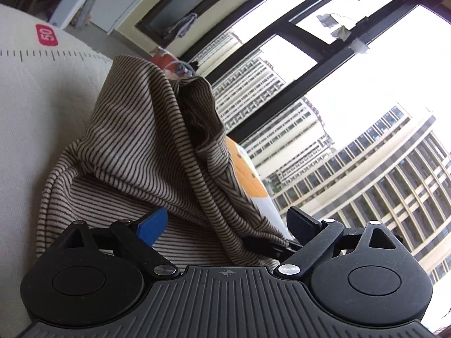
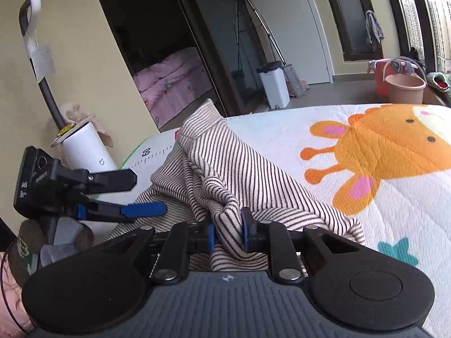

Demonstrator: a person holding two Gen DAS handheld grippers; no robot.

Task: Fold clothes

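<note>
Bunching into a loose peak, the striped garment was seen heaped on the printed mat, near the mat's ruler-marked edge. Thin dark stripes on a cream ground were noted, with a flatter layer spread beneath the raised folds.

A gathered fold was found pinched between the blue pads of the right gripper, its jaws drawn nearly together on the cloth. The left gripper was recorded with jaws spread wide; cloth draped between them, but neither pad was seen pressing on it.

From the left wrist view alone, the window and tower blocks were shown. From the right wrist view alone, the orange cartoon print, a white bin, buckets and a pink bed were recorded, plus the left gripper seen side-on.
</note>
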